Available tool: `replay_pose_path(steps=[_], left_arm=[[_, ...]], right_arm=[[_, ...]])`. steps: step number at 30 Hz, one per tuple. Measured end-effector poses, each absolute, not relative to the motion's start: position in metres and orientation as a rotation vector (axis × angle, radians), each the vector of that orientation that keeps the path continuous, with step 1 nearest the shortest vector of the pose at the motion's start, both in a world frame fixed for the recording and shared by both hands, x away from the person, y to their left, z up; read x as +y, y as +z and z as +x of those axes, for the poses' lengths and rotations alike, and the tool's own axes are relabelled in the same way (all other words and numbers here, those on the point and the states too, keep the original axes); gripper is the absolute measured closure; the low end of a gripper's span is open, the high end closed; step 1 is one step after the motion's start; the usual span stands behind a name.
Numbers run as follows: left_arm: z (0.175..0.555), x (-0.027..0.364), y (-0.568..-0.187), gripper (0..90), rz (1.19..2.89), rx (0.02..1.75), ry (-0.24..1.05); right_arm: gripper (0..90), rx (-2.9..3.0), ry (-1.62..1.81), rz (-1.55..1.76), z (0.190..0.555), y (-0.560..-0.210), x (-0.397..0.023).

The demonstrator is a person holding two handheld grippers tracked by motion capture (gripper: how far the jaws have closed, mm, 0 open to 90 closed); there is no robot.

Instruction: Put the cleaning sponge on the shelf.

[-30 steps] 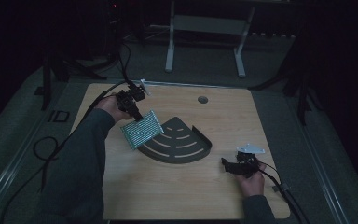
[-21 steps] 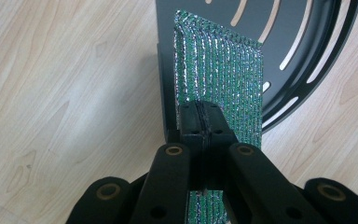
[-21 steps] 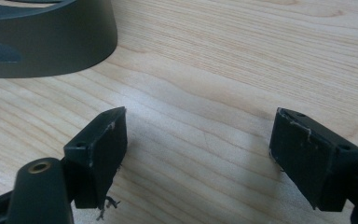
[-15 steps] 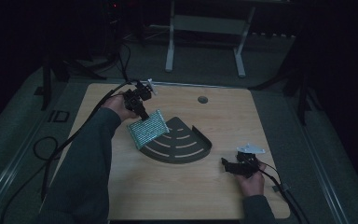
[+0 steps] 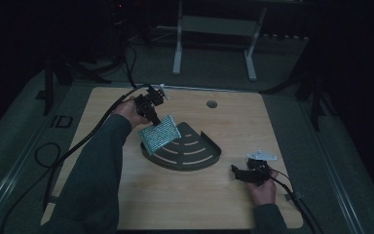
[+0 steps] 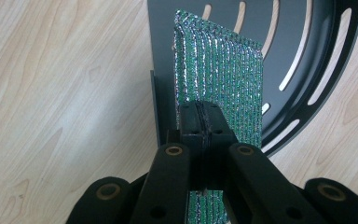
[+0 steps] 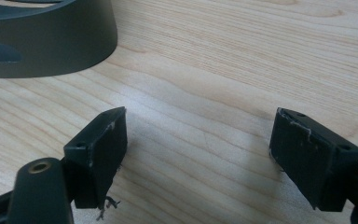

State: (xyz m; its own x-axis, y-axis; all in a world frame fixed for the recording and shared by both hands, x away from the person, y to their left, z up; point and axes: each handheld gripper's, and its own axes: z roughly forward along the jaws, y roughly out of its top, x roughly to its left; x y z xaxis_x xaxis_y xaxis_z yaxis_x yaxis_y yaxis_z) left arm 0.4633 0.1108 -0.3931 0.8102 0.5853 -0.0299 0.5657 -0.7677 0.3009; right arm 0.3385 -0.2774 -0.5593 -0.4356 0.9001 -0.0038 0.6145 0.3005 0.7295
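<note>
A glittery green sponge cloth point(image 5: 159, 133) hangs tilted over the left part of a dark quarter-round slotted tray point(image 5: 195, 157). My left gripper point(image 5: 153, 116) is shut on the cloth's upper edge. In the left gripper view the closed jaws pinch the green cloth point(image 6: 223, 70), which hangs edge-on above the tray point(image 6: 326, 56) and its straight wall. My right gripper point(image 5: 237, 171) rests low on the table to the right of the tray, held by a hand. In the right gripper view point(image 7: 198, 154) its jaws stand wide open over bare wood, with the tray's curved wall point(image 7: 51, 42) at upper left.
The wooden table point(image 5: 233, 117) has a round hole point(image 5: 212, 104) near its far edge. Cables trail off the left side from the left gripper and off the right front corner. A white frame stand point(image 5: 214, 29) is on the floor beyond the table.
The left hand has carried the cloth a little to the right, so it now hangs further over the tray. The right gripper has stayed put.
</note>
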Motion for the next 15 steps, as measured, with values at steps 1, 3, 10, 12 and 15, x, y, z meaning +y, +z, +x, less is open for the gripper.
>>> replay_pose_path(steps=[1,3,10,12,15], left_arm=[[0.4634,0.1103,-0.3936,90.0,2.693,0.882,0.095],[0.4642,0.1097,-0.3946,90.0,2.699,0.874,0.094],[0.4659,0.1063,-0.3994,90.0,2.705,0.861,0.096],[0.4660,0.1050,-0.4008,90.0,2.700,0.862,0.095],[0.4669,0.1038,-0.4023,90.0,2.707,0.850,0.094]], right_arm=[[18.6,2.160,0.933,1.351,0.3385,-0.5593,-0.2774],[18.6,2.160,0.932,1.352,0.3385,-0.5593,-0.2774],[18.6,2.160,0.932,1.354,0.3384,-0.5592,-0.2773],[18.6,2.160,0.932,1.354,0.3384,-0.5593,-0.2773],[18.6,2.160,0.932,1.354,0.3384,-0.5592,-0.2773]])
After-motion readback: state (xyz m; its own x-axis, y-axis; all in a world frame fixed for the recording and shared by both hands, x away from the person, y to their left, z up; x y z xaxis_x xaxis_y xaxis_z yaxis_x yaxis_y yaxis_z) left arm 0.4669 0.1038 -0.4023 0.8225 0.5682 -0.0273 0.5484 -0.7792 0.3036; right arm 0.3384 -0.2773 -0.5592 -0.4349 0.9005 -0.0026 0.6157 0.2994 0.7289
